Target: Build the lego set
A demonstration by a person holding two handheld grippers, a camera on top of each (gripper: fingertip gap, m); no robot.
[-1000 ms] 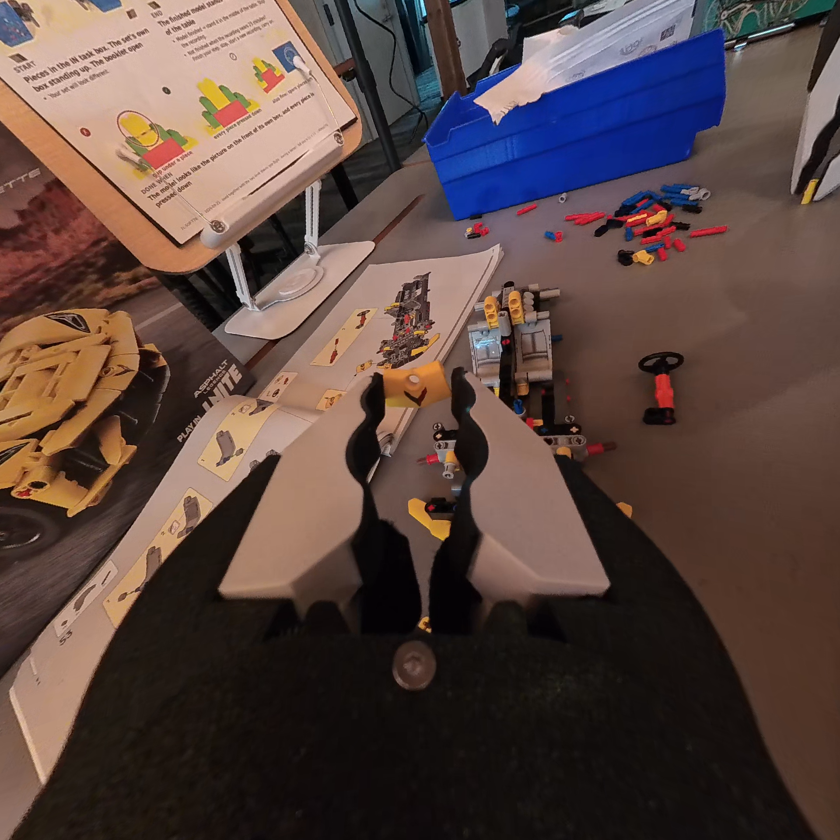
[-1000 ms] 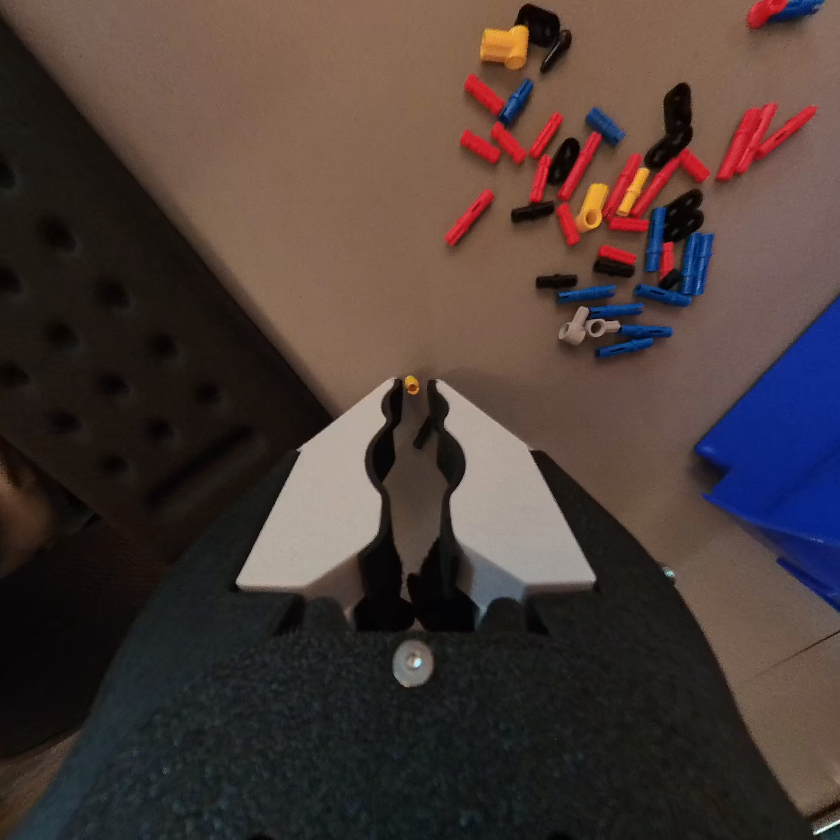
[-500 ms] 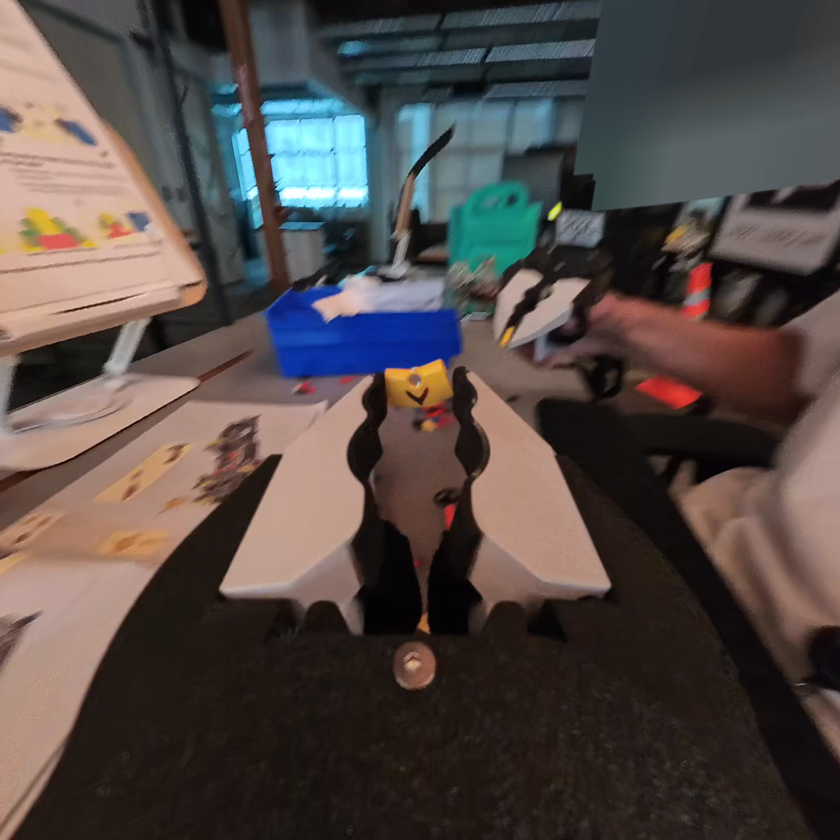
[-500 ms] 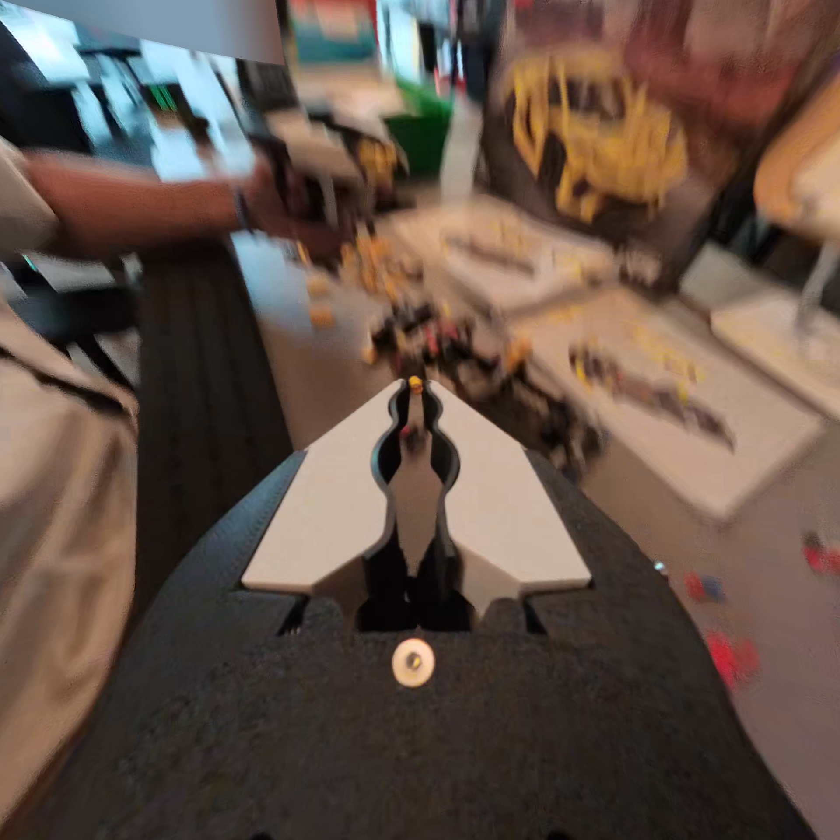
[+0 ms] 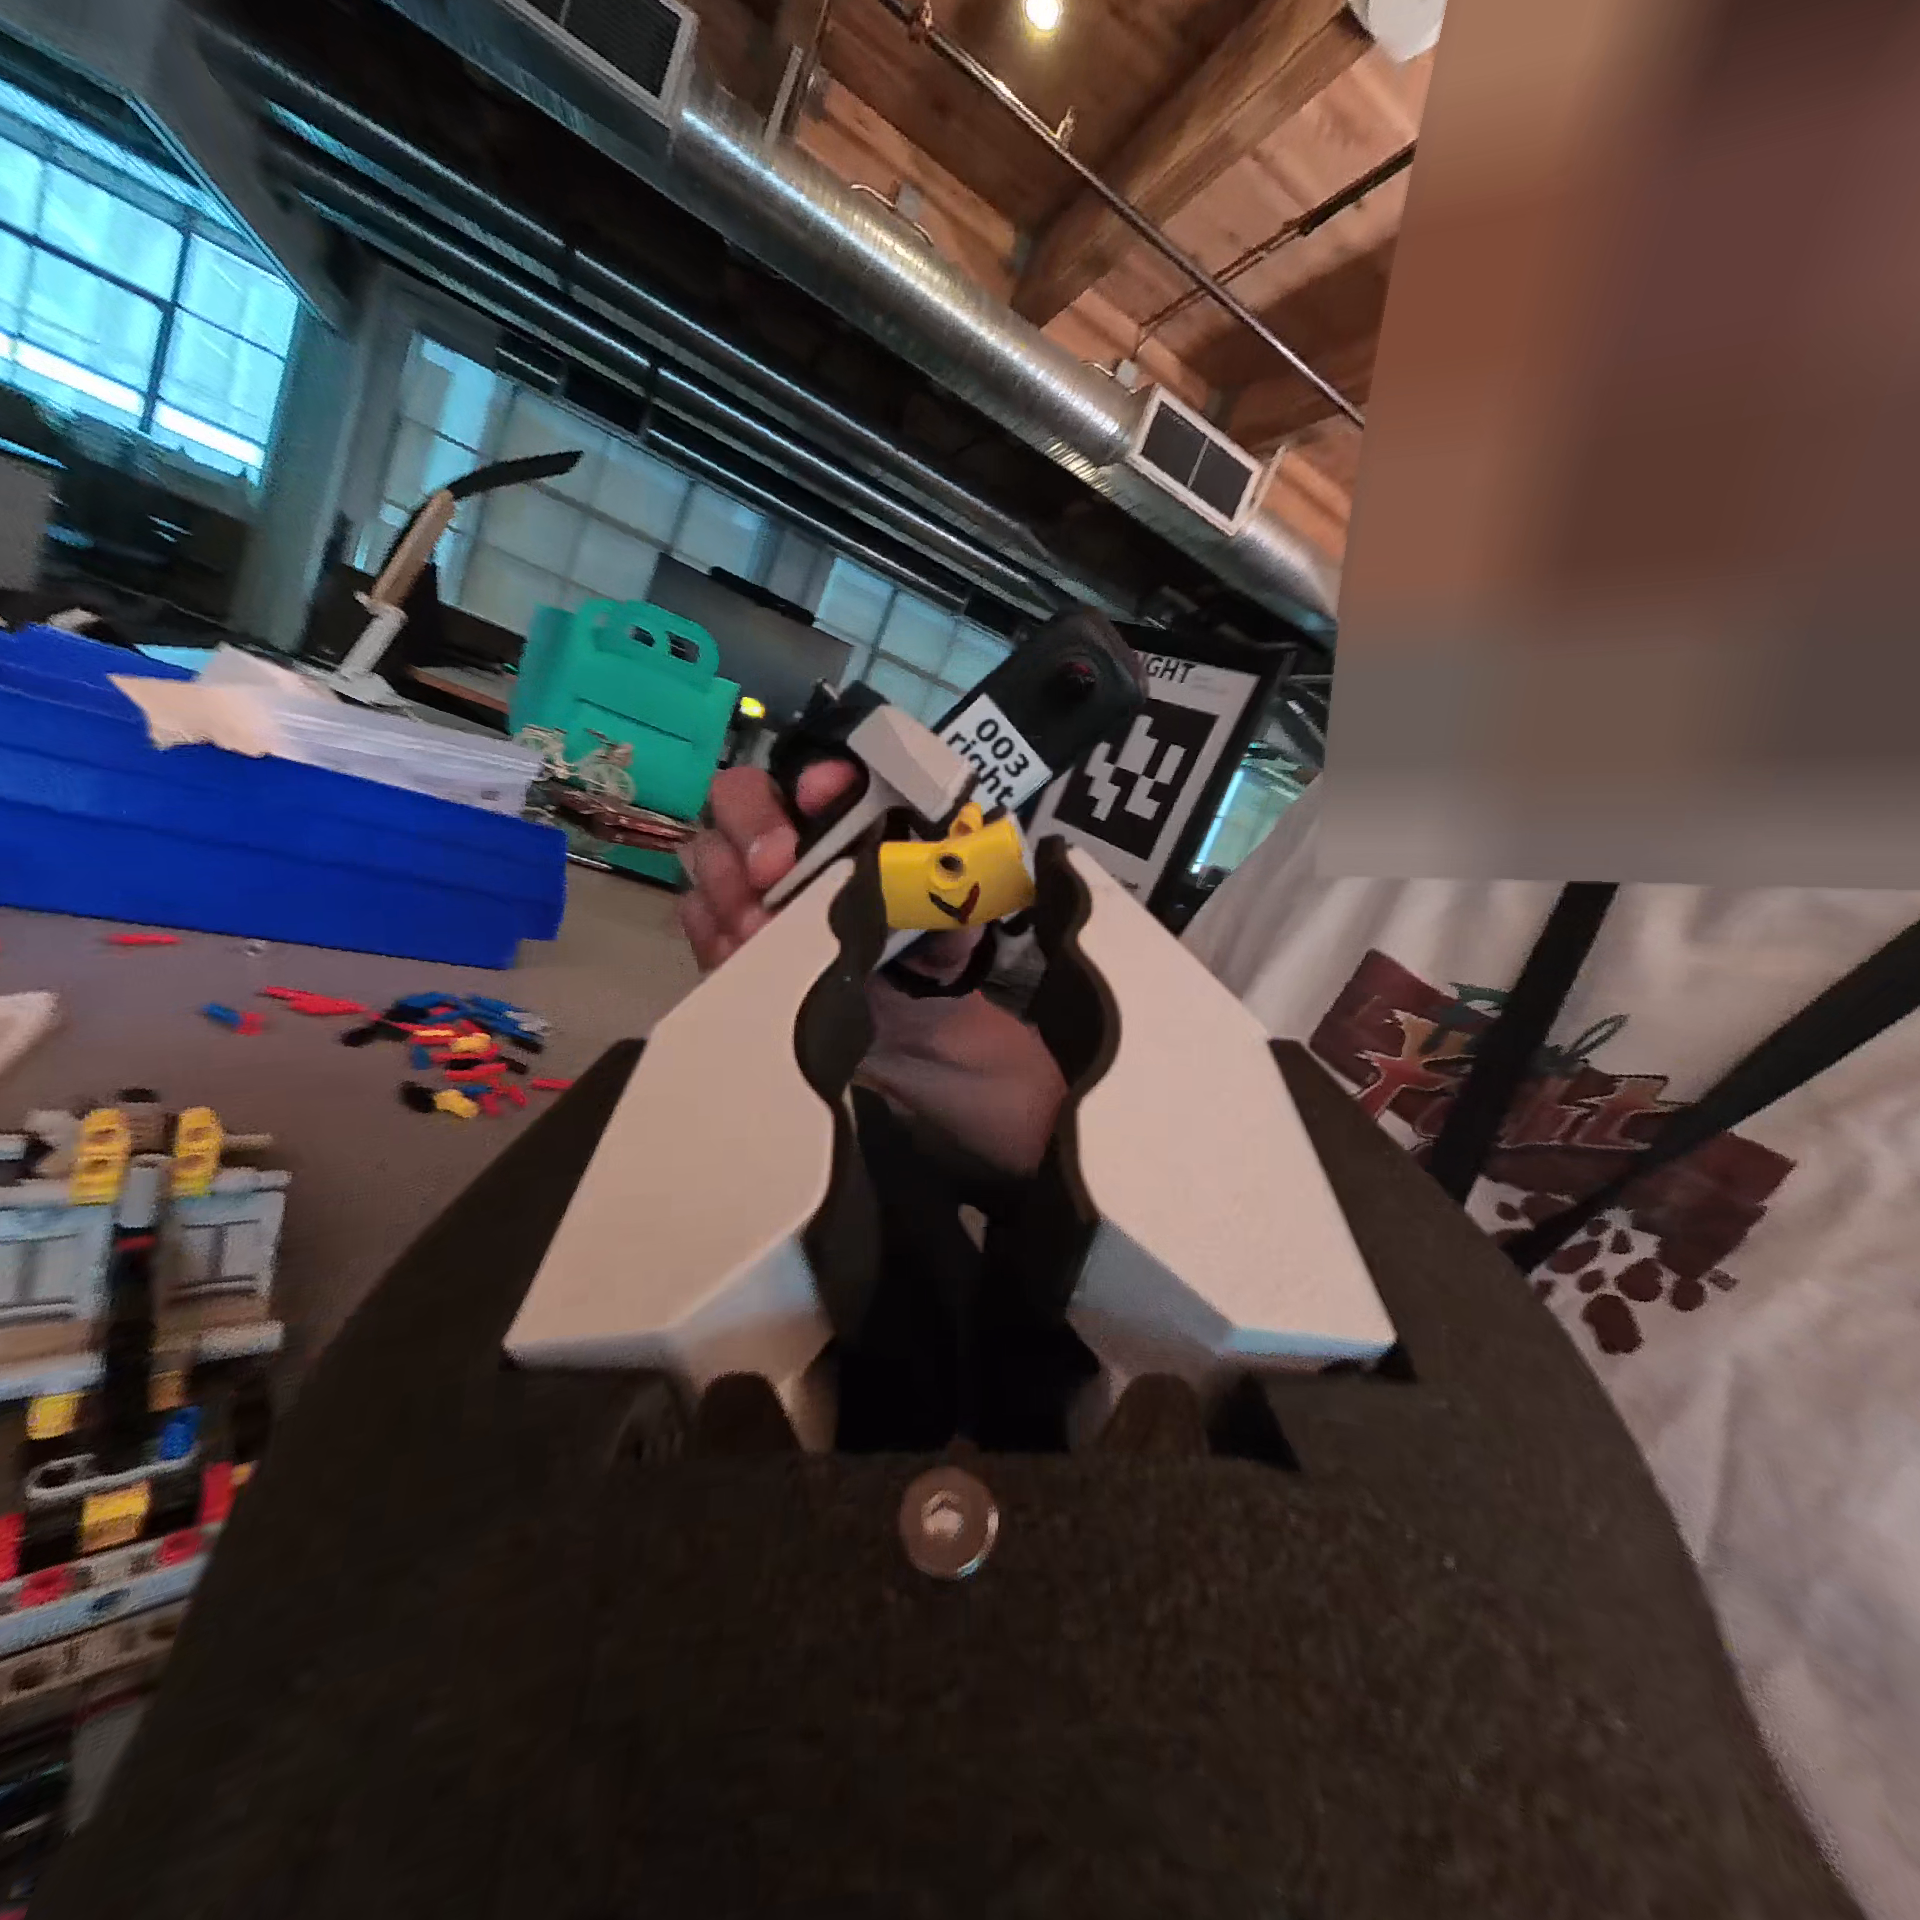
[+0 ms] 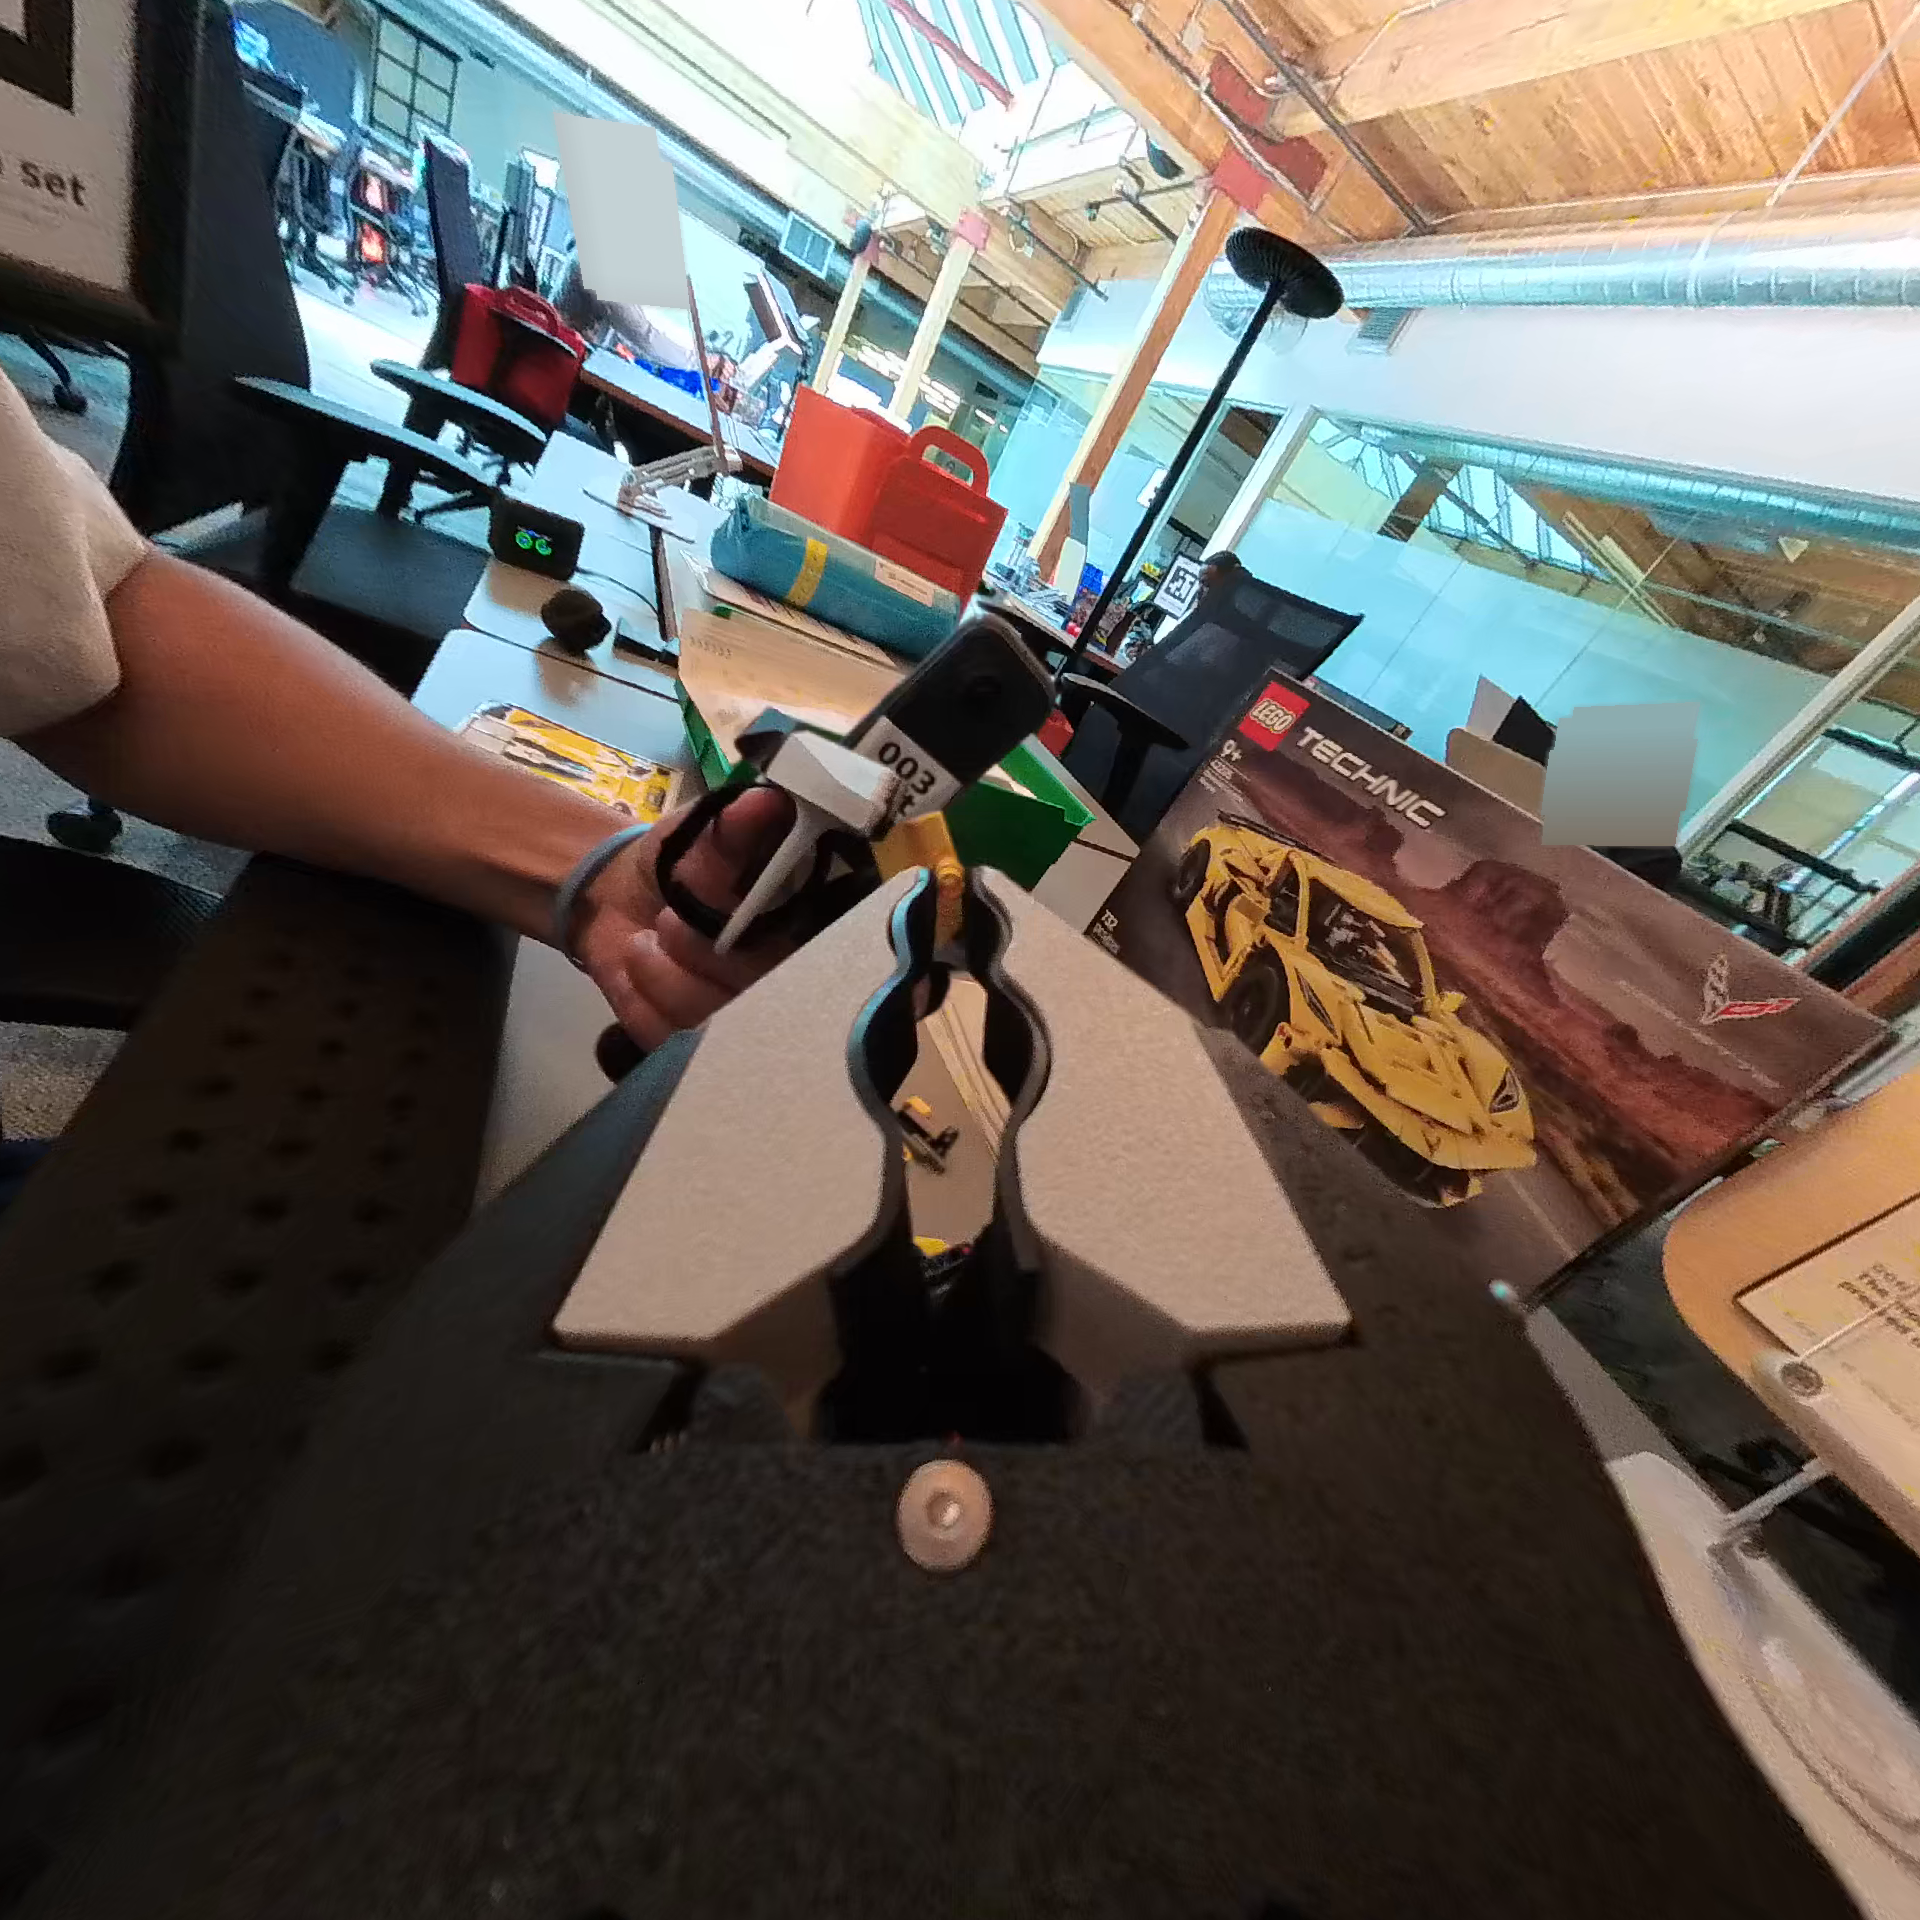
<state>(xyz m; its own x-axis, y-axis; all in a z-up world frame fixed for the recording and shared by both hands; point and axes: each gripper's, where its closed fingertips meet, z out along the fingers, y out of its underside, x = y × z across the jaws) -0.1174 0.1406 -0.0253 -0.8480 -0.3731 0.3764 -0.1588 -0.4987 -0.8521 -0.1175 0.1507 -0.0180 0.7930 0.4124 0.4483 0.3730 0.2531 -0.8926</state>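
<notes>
In the left wrist view, our left tongs [image 5: 951, 883] clench a yellow connector [image 5: 954, 871] at their tips, its long axis running 9 to 3 o'clock, lifted off the bench [image 5: 343, 1060] for mating. In the right wrist view, our right tongs [image 6: 948, 896] pinch a small yellow pin [image 6: 947, 891] (pointing toward 12), likely to plug in.

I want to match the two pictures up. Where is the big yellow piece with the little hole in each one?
Left wrist view: the yellow piece is just above the middle, pinched at the left gripper tips.
Right wrist view: it shows just above the middle, small and partly hidden, right past the right gripper tips.
Shared landmark: the hole-dotted black chair seat, seen only in the right wrist view; the yellow piece itself is the best match.
</notes>
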